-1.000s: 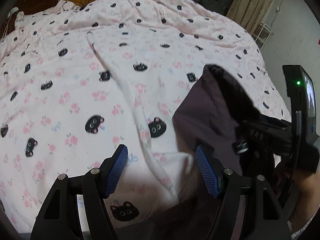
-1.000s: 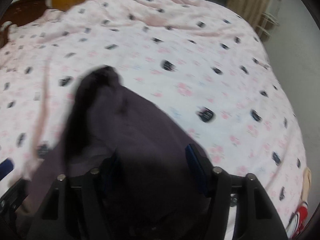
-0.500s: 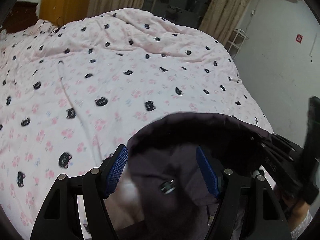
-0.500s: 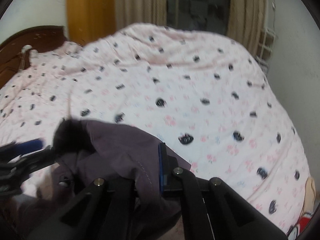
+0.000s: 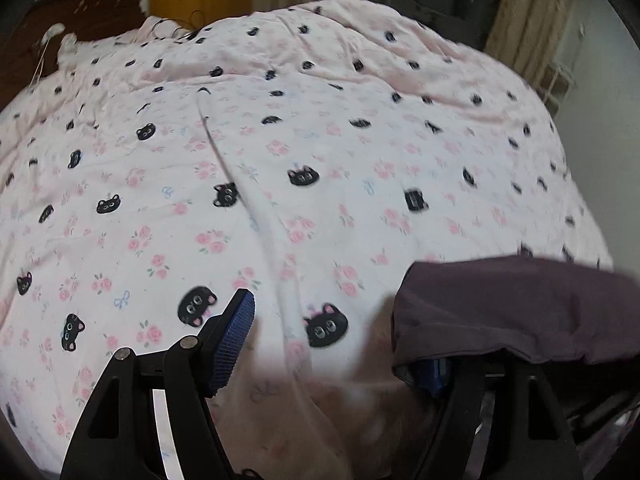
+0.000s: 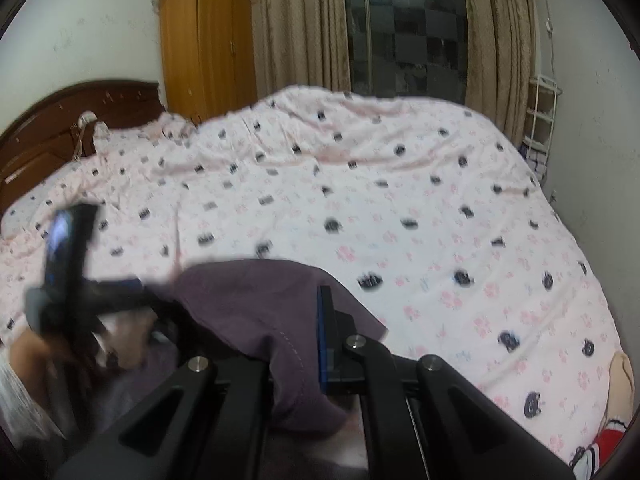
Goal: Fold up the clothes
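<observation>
2 tools: both held over the bed point(image 5: 280, 160), with its pink cat-print cover.
Left tool point(image 5: 340, 344): fingers spread wide – its left pad bare, its right pad under the garment's edge, gripping nothing.
Garment point(image 6: 256, 296): dark purple cloth, bunched and lifted off the bed, hanging between the tools; its long axis runs left to right from 1 tool to the other.
Right tool point(image 6: 296, 344): clamped on a fold of the cloth.
Key relation: the loose end lies right of the left tool – the nearer one to take it.

Left gripper point(image 5: 340, 344) jaws spread wide — right gripper point(image 6: 296, 344) jaws clamped (on cloth).
</observation>
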A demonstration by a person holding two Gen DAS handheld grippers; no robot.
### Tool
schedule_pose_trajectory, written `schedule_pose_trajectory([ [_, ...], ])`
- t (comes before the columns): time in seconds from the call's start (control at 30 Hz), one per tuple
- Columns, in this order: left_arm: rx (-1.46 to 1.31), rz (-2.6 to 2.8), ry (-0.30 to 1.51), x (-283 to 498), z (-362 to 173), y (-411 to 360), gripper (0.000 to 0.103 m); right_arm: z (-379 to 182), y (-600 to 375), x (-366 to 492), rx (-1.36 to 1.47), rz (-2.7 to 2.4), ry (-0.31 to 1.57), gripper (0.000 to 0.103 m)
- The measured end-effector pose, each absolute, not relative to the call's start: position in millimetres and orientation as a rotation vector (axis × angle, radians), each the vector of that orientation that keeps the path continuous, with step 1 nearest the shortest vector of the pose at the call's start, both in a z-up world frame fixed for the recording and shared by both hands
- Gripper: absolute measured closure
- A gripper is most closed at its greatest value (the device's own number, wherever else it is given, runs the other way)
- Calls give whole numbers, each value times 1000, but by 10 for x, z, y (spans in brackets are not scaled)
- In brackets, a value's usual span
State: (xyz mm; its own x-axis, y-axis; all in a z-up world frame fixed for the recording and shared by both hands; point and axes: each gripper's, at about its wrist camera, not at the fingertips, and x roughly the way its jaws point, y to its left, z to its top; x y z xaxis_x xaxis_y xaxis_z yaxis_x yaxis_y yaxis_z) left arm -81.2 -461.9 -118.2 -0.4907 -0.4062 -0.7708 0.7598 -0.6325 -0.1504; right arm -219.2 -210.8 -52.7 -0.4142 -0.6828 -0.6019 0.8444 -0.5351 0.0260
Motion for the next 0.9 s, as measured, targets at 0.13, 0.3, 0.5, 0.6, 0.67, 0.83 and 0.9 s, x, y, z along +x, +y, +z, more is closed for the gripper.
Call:
schedule_pose_trajectory([
  [0.13, 847, -2160, 504, -784, -904, -4609, 30, -779, -2209, -2309, 767, -2071, 438, 99],
  [0.3, 693, -2185, 327, -735, -542, -4436, 30, -911, -2338, -2478, 873, -2068, 378, 56],
  [0.5, 627, -2200, 219, -747, -366, -4324, 30, -841, -2690, -2398, 848, -2056, 354, 20],
  [0.6, 603, -2195, 220, -700, -317, -4315, 30, -930, -2881, -2481, 905, -2080, 372, 24],
  [0.67, 574, -2183, 199, -665, -275, -4314, 30, -1012, -2930, -2628, 970, -2098, 362, 39],
  [0.83, 502, -2153, 159, -645, -185, -4378, 30, -868, -3032, -2891, 935, -2198, 354, 50],
  [0.9, 474, -2137, 150, -671, -169, -4422, 30, -734, -3071, -2964, 874, -2250, 352, 47],
])
